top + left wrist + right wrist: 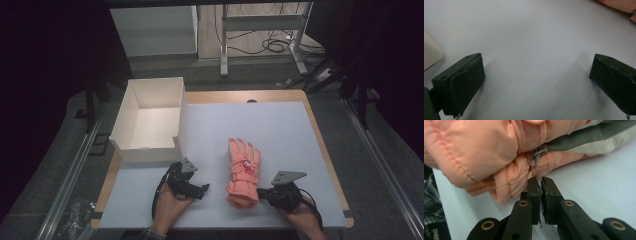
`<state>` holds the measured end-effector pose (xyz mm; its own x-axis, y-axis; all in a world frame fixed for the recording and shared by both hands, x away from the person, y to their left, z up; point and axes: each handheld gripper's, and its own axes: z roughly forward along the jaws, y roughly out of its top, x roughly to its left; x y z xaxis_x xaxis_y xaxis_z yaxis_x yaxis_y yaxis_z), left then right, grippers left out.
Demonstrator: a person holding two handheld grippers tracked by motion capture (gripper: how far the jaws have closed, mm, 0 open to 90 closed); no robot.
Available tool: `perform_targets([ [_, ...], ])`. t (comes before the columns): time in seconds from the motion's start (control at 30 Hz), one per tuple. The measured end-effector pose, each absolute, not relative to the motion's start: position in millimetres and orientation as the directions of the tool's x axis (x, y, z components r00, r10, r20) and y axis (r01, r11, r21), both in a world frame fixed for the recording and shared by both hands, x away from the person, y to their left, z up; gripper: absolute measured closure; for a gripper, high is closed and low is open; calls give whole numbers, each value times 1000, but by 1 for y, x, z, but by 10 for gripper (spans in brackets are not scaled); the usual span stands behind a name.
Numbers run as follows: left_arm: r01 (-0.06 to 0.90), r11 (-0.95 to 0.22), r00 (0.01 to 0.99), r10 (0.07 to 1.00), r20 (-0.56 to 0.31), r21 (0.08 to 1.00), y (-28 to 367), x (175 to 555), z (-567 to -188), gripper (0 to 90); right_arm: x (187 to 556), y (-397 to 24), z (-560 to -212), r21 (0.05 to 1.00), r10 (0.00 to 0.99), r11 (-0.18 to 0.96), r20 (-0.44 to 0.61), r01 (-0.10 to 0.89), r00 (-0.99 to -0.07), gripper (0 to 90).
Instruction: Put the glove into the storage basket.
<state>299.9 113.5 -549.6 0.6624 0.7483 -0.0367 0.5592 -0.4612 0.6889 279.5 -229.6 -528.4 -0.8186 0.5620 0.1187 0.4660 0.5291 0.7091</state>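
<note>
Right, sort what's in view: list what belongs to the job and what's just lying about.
Job in hand:
- padded salmon-pink winter glove
- open white cardboard box
- left tool, jaws wide apart
- right tool, jaws closed at the glove's cuff

Lying about:
- black cables on the floor
- crumpled clear plastic wrap

Gloves: one pink glove (243, 172), or perhaps a stacked pair, I cannot tell, lying on the white mat (280, 130) to the right of the box.
Boxes: one open white box (148, 120), at the mat's far left corner.
Mats: one, under the box's right edge and spread to its right.
Grippers: two, the left gripper (204, 189) just in front of the box, the right gripper (261, 191) farther right of the box, at the glove's cuff.
Grey plates: two, one atop each gripper, both nearer the person than the box.
Metal clips: one (537, 155) on the glove's cuff strap.
</note>
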Motion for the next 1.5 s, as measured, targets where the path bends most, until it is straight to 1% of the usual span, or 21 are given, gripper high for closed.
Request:
perform_targets([
  [0.27, 558, -462, 664, 747, -36, 689, 114, 300, -550, 1, 281, -211, -530, 713, 539, 536, 122, 452, -833, 817],
  [0.63, 558, -462, 663, 747, -36, 689, 114, 300, -550, 1, 287, -187, -531, 713, 528, 540, 127, 447, -840, 806],
  [0.87, 566, -450, 659, 750, -52, 691, 116, 300, -549, 22, 289, -184, -532, 716, 528, 532, 137, 452, -838, 806],
  [1.0, 550, -472, 680, 732, -40, 689, 122, 296, -548, 39, 291, -182, -532, 716, 528, 531, 139, 453, -838, 806],
  [1.17, 546, -475, 689, 723, -46, 690, 130, 293, -549, 41, 293, -176, -533, 718, 530, 528, 139, 454, -837, 806],
  [1.5, 536, -490, 702, 711, -40, 688, 132, 293, -549, 32, 304, -159, -534, 718, 543, 518, 145, 466, -827, 806],
])
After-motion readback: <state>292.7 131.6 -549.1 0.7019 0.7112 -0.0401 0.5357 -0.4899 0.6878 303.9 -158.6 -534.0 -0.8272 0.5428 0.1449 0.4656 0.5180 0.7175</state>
